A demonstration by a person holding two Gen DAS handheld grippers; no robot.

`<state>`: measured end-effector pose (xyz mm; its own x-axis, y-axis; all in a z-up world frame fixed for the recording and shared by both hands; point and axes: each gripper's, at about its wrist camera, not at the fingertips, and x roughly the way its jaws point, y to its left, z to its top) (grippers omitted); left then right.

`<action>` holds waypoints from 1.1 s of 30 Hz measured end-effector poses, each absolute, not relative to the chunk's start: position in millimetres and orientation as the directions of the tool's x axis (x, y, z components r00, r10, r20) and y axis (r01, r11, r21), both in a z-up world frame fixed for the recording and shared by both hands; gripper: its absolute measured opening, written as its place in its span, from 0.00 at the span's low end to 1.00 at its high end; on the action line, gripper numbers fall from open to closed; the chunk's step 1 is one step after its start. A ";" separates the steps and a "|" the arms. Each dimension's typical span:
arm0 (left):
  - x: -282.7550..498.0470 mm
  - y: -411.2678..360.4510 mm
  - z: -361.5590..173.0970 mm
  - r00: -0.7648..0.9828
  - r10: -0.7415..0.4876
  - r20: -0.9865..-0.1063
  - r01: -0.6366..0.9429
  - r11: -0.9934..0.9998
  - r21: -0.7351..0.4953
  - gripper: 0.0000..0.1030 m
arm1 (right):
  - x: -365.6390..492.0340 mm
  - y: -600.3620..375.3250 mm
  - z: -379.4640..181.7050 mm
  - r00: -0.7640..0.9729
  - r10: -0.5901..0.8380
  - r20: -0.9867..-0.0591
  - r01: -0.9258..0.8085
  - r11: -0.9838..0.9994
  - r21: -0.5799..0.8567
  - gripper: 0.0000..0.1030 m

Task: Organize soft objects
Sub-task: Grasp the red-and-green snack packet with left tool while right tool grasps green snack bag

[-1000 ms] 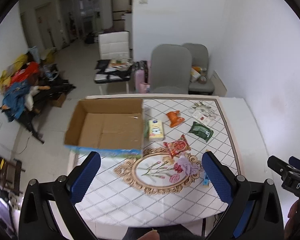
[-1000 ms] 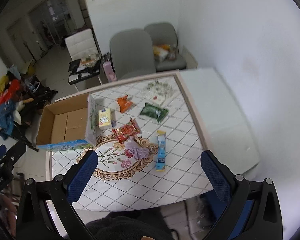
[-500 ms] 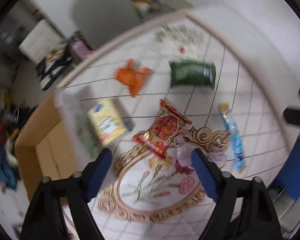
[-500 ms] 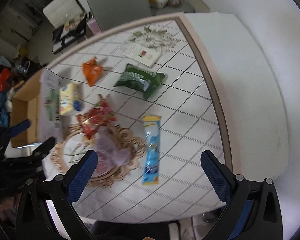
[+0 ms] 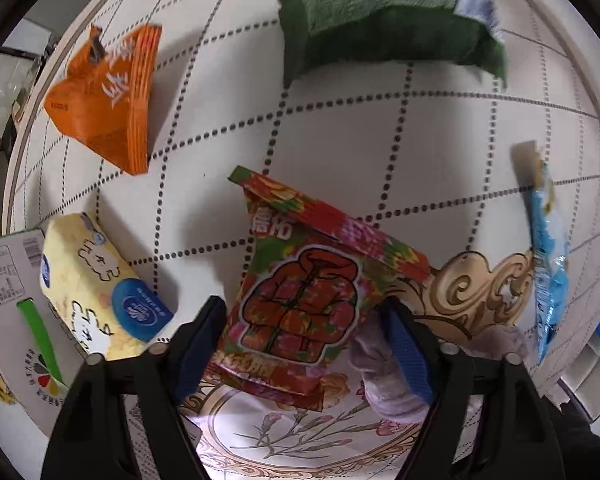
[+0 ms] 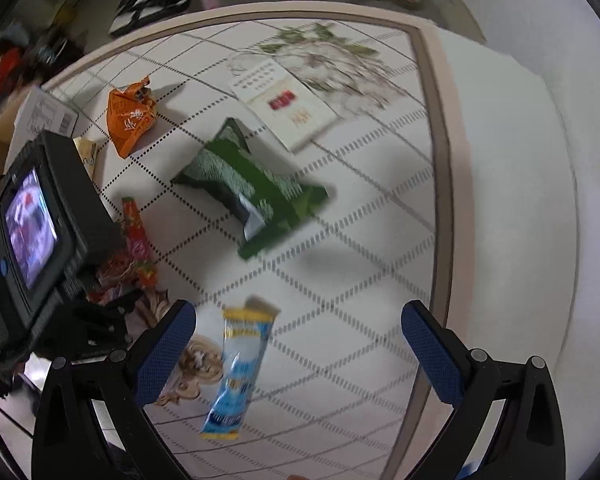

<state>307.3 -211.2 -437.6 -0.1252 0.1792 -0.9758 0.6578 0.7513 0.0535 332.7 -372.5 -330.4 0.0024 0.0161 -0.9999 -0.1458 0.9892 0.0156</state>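
Left tongs (image 5: 306, 334) spread around the red floral packet (image 5: 300, 300); right tongs (image 6: 298, 354) spread wide above the blue packet (image 6: 238, 372)

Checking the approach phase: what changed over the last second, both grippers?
Both grippers dropped from a high overview to just above the table. The left gripper now straddles the red floral snack bag, jaws open, not closed on it. The right gripper hovers open over the blue wrapper. The green pouch, orange packet and yellow tissue pack lie where they were.
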 end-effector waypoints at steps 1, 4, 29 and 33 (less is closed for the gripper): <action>308.3 -208.3 -436.9 -0.140 0.153 -0.978 0.637 0.770 0.030 0.61 | 338.3 -369.5 -332.8 -0.004 0.015 -1.000 -0.165 0.986 0.016 1.00; 316.4 -194.4 -431.3 -0.178 0.087 -0.980 0.524 0.852 -0.020 0.51 | 365.3 -354.8 -345.6 -0.026 -0.002 -1.000 -0.239 0.971 0.004 1.00; 310.6 -110.1 -401.9 -0.135 -0.149 -0.980 -0.034 0.989 -0.146 0.48 | 368.7 -329.0 -376.4 -0.173 0.098 -0.980 -0.172 0.977 0.128 0.33; 308.8 -102.1 -399.9 -0.152 -0.167 -0.974 -0.076 0.985 -0.157 0.49 | 347.5 -335.6 -357.3 -0.142 0.107 -0.984 -0.155 0.980 0.129 0.33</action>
<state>308.8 -102.1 -399.9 -0.1518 -0.1674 -0.9741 -0.0758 0.9846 -0.1574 347.5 -335.6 -357.3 -0.1417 0.1070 -0.9841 -0.1545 0.9796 0.1288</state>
